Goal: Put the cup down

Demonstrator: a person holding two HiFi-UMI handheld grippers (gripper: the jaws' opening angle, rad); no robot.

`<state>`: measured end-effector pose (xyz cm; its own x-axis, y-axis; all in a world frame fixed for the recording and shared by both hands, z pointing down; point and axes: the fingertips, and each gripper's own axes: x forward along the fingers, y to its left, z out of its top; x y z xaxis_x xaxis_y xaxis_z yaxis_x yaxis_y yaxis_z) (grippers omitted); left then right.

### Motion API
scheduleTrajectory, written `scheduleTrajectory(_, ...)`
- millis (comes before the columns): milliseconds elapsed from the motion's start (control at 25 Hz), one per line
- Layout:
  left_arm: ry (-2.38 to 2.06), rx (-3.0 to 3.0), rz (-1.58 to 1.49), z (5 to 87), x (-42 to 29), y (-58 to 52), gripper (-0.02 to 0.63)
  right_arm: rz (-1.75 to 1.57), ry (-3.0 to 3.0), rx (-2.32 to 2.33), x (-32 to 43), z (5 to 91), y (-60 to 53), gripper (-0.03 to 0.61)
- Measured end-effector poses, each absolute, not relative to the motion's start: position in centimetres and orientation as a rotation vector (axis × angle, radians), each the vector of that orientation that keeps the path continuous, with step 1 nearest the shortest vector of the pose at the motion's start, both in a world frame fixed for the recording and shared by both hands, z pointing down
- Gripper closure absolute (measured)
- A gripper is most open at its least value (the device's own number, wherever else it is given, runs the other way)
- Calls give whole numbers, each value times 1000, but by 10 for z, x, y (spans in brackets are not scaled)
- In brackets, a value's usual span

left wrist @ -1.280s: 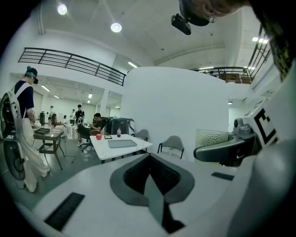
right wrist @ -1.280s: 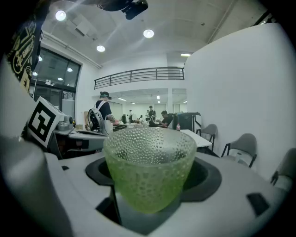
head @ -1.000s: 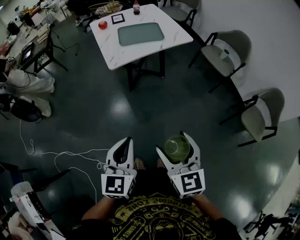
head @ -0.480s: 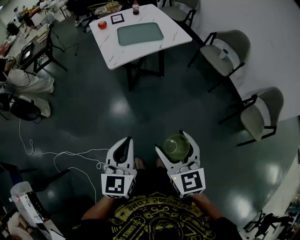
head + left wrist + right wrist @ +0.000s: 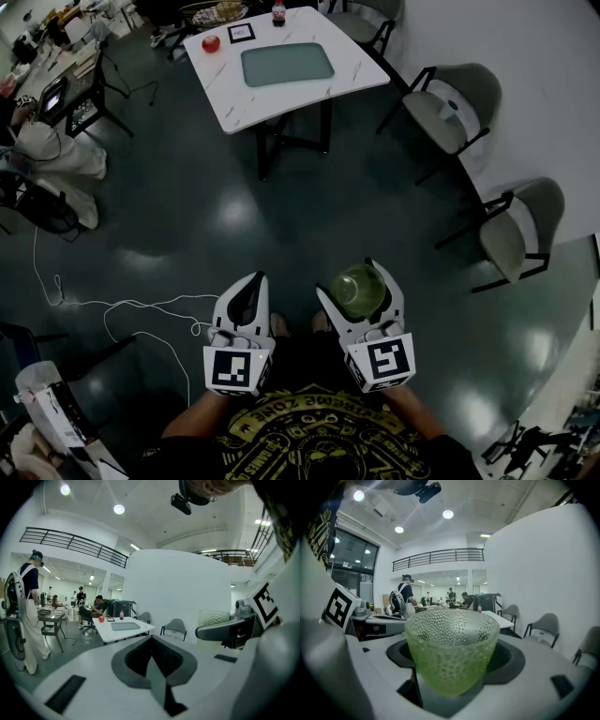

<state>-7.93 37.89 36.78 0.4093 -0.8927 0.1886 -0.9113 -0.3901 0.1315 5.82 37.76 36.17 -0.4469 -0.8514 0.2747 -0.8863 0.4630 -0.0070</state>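
In the lower middle of the head view, the right gripper (image 5: 356, 284) has its jaws closed on the sides of the green dimpled cup (image 5: 360, 292). The cup stands upright in the air above the dark floor (image 5: 309, 206). Just left of it, the left gripper (image 5: 253, 281) has its jaws pressed together with nothing between them. Bare floor stretches from the grippers up to the near edge of the white table (image 5: 246, 105) at top centre. A grey chair (image 5: 448, 111) and a second chair (image 5: 511, 234) line the right side, and a cable (image 5: 141, 305) trails at lower left.
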Motion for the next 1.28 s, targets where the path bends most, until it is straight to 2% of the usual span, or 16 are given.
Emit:
scheduleTrajectory(440,-1603,2453,95,369,-107,372,604,220,-2470,1525,37,363,369,192)
scheduleTrajectory(640,-1629,2386,179,379,-111,354,604,223,-2488,1504,39,365,346,192)
scheduleTrajectory(920,-1678,2407,116,366,-89,306,604,235,-2521,1464,58,367,295,192)
scheduleTrajectory(1280,-1732,2312,225,372,-62,249,604,223,-2565,1391,84,365,229,192)
